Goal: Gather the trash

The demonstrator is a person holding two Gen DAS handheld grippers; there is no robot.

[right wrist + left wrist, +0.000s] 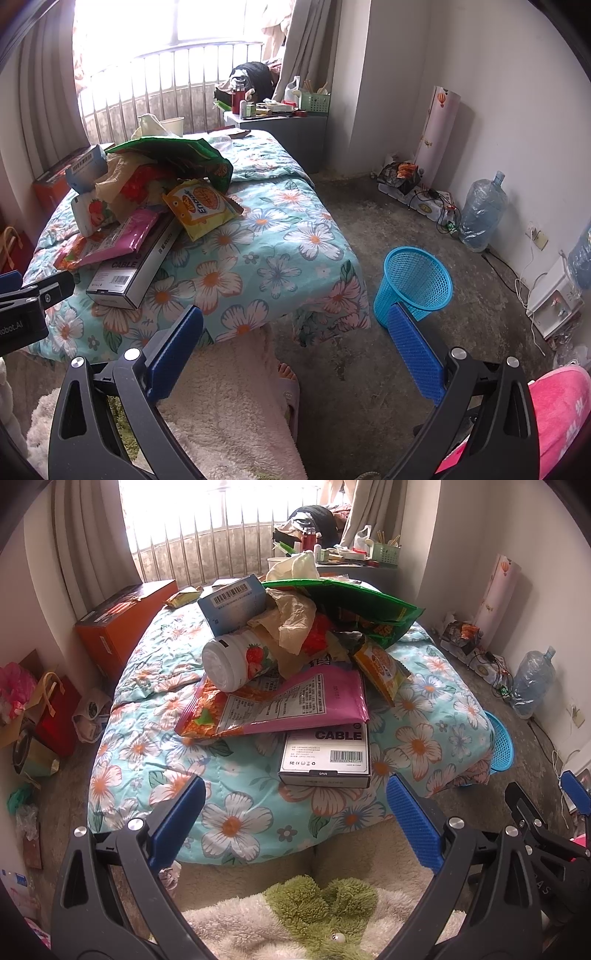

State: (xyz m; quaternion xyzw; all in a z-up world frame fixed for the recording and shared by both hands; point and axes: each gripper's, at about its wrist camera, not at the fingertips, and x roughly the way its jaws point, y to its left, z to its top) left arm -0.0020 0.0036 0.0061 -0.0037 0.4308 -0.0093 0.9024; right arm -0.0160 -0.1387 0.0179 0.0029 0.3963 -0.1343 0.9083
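Zero trash in the blue basket (413,284) beside the bed (280,236); pile (291,657) untouched, both grippers (295,823) (295,347) spread empty

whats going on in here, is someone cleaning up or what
A person is holding a two-finger gripper in each hand, facing a pile of trash heaped on a floral bedspread: snack bags, crumpled paper, a strawberry-print bottle and a cable box. The left gripper and right gripper are both open and empty, short of the pile. A blue mesh basket stands on the floor beside the bed and looks empty. Nothing has been picked up yet.
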